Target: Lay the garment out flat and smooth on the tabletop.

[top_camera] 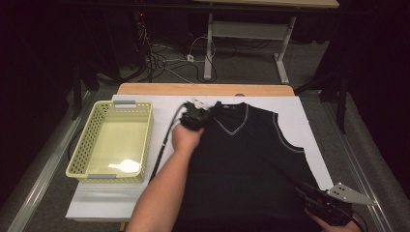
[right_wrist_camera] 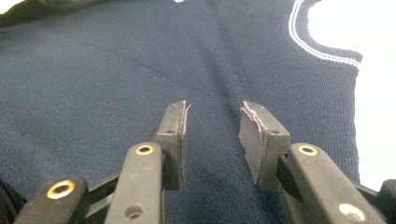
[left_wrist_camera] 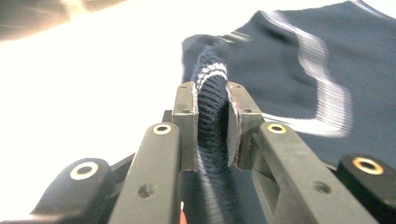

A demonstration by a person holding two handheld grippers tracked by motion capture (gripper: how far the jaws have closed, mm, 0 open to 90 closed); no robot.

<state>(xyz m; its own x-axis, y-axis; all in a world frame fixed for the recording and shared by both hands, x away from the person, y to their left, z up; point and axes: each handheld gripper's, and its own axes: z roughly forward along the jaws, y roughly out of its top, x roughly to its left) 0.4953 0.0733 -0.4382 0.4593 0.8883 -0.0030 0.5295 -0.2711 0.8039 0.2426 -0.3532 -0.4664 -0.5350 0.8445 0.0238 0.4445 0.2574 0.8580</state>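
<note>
We are pinching the vest's (top_camera: 241, 159) shoulder edge in the left fingers (left_wrist_camera: 187, 112) at the counter's (top_camera: 159, 116) far side; right fingers (right_wrist_camera: 175, 135), released, are hovering over its near hem.

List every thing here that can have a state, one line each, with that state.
vest: spread flat on the table, front up, one shoulder edge bunched and pinched.
left gripper: shut on the vest's ribbed shoulder edge.
right gripper: open, jaws apart over the lower vest, nothing between them.
basket: upright, nothing in it, left of the vest.
table: covered with white sheet under vest and basket.
</note>
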